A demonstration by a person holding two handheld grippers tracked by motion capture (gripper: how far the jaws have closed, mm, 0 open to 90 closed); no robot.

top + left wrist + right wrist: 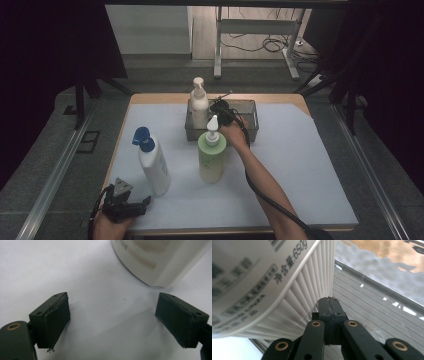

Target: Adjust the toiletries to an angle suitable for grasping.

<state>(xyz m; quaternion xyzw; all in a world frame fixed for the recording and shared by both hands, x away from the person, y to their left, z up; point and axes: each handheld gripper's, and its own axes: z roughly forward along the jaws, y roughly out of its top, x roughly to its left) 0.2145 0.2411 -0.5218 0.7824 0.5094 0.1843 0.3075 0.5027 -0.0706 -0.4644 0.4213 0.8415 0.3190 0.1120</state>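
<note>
At twelve o'clock on the desk, the right gripper, jaws closed and empty, presses beside the white pump bottle in the mesh basket, risking tipping it; the left gripper rests open.

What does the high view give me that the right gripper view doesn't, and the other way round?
High view adds: the blue-capped bottle and the green bottle standing in front of the basket, and the left tool low at the table's near edge, beside the blue-capped bottle.
Right gripper view adds: the right tool has its jaws shut together with nothing between them, close beside the ribbed lower side of the white pump bottle, whose label print is readable.
Both: the white pump bottle, the basket it stands in, and the right tool inside that basket.
</note>
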